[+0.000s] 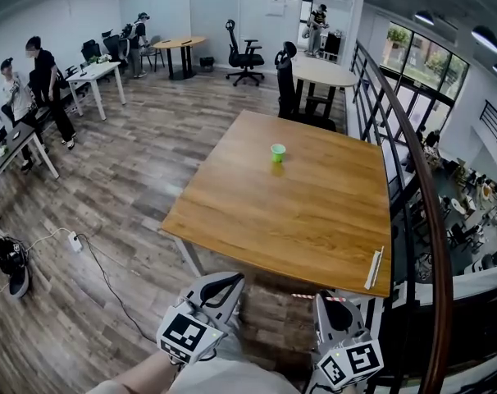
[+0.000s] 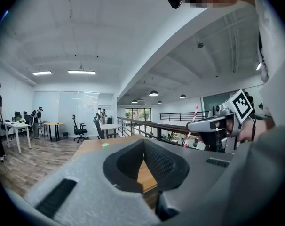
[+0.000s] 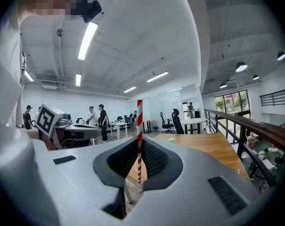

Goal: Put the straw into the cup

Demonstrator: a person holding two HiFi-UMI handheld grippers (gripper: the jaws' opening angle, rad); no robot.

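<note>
A small green cup (image 1: pixel 277 152) stands upright near the middle of the wooden table (image 1: pixel 314 220); it also shows far off as the cup (image 2: pixel 105 145) and cup (image 3: pixel 170 139). My right gripper (image 1: pixel 324 299) hangs short of the table's near edge, shut on a red-and-white striped straw (image 3: pixel 139 135) that stands upright between its jaws. The straw (image 2: pixel 192 126) sticks up from the right gripper (image 2: pixel 206 125) in the left gripper view. My left gripper (image 2: pixel 143 145) is beside it at the left gripper (image 1: pixel 230 281), jaws together with nothing in them.
A thin white strip (image 1: pixel 375 268) lies at the table's front right corner. A railing (image 1: pixel 421 187) runs along the right side. Office chairs (image 1: pixel 245 54), other tables (image 1: pixel 324 72) and people (image 1: pixel 43 80) stand farther back. A cable (image 1: pixel 101 269) lies on the floor at left.
</note>
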